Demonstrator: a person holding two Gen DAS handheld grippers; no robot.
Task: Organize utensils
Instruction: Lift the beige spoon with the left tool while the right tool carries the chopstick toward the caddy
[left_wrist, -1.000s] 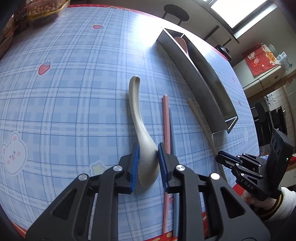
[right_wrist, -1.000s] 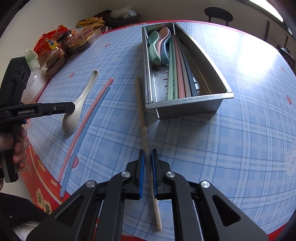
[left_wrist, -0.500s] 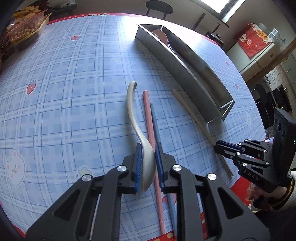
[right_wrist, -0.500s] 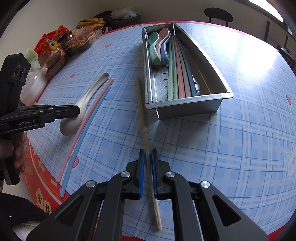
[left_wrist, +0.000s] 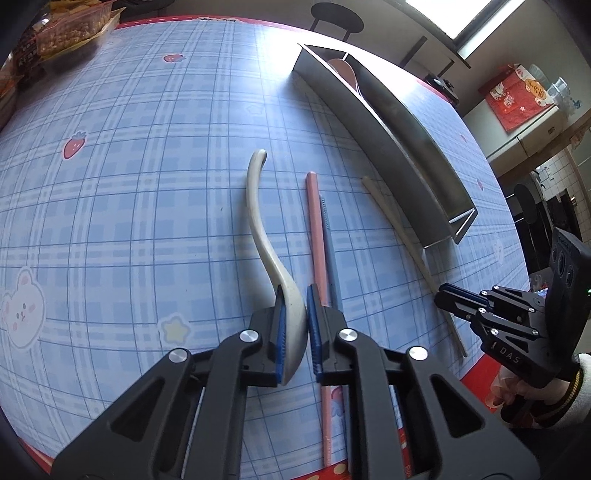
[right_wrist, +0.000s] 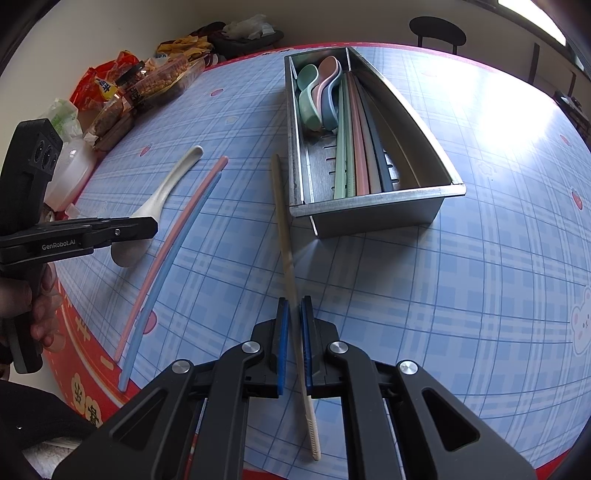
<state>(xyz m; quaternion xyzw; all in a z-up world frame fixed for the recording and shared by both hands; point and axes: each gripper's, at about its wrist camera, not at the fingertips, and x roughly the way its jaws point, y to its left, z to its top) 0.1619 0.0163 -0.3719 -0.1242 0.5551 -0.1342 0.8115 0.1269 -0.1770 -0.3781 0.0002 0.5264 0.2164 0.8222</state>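
My left gripper (left_wrist: 294, 299) is shut on the bowl of a cream spoon (left_wrist: 258, 221), whose handle points away over the table; it also shows in the right wrist view (right_wrist: 162, 192). A pink chopstick (left_wrist: 316, 236) and a blue chopstick (left_wrist: 330, 243) lie just right of it. My right gripper (right_wrist: 294, 310) is shut on a beige chopstick (right_wrist: 282, 221) lying beside the metal tray (right_wrist: 373, 216). The tray holds several spoons (right_wrist: 319, 96) and several chopsticks (right_wrist: 356, 147). The right gripper also shows in the left wrist view (left_wrist: 448, 295).
Snack packets and boxes (right_wrist: 140, 85) and a white plastic bottle (right_wrist: 72, 166) stand at the table's far left edge. The table's red rim (right_wrist: 88, 373) is close to both grippers. A black stool (right_wrist: 437, 29) stands beyond the table.
My left gripper closed on the spoon's bowl and has moved it left, away from the pink and blue chopsticks. My right gripper and the beige chopstick have stayed put.
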